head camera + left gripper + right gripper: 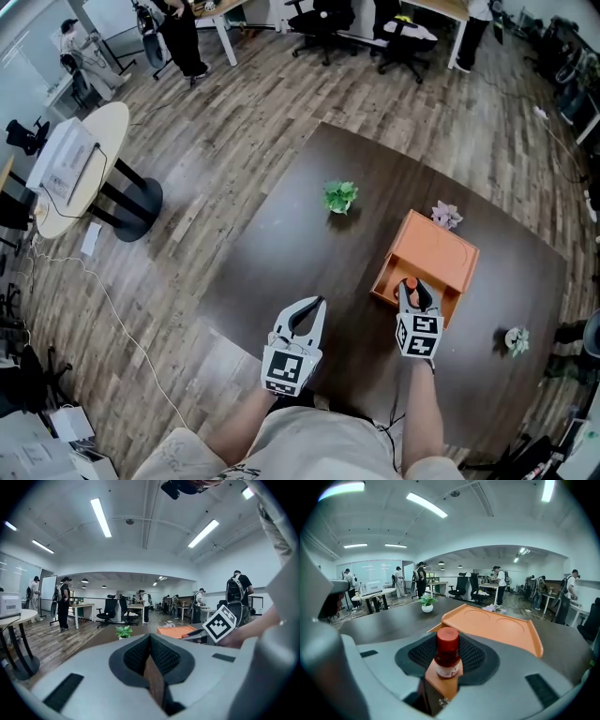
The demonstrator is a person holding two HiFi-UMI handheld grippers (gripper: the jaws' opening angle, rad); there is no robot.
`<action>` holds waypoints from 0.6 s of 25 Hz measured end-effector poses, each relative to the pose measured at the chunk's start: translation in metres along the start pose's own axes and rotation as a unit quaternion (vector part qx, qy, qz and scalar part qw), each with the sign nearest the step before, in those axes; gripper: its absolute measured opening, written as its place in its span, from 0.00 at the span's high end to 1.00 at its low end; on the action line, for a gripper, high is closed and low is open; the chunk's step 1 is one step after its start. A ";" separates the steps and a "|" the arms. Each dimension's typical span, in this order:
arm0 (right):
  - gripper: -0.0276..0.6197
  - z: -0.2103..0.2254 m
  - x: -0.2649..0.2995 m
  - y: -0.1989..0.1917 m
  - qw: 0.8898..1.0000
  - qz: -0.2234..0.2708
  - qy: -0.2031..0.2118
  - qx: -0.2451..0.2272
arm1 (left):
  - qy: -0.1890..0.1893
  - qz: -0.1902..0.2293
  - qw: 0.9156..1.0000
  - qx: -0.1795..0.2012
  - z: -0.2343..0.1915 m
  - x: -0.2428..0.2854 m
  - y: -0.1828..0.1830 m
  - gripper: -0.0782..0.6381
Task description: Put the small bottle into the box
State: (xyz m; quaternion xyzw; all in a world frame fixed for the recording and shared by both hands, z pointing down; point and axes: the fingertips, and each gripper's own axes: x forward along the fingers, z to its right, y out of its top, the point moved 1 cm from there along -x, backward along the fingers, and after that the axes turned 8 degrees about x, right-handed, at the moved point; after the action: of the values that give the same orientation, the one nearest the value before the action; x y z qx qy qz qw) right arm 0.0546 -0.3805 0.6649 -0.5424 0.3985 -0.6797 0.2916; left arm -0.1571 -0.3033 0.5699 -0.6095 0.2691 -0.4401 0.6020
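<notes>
1. Head view: my right gripper (410,286) is at the near edge of the flat orange box (441,246).
2. Left gripper view: my left gripper (150,638) has its fingers squeezed together, empty.
3. Right gripper view: my fingers hold the small red-capped bottle (447,653) upright.

Open-plan office: desks (80,604), swivel chairs (110,607), ceiling strip lights (101,517).
</notes>
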 end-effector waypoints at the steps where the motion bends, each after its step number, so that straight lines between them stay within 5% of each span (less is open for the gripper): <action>1: 0.74 0.000 -0.002 -0.001 1.000 -0.002 -0.001 -0.001 | -0.001 0.001 1.000 0.000 0.001 0.000 0.001 0.89; 15: 0.73 -0.005 -0.010 -0.011 1.000 -0.013 -0.003 -0.010 | -0.009 0.008 1.000 0.008 0.005 -0.009 0.008 0.89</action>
State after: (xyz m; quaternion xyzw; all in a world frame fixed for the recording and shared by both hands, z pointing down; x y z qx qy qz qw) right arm 0.0527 -0.3657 0.6691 -0.5523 0.3974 -0.6781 0.2779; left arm -0.1555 -0.2940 0.5607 -0.6066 0.2649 -0.4321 0.6126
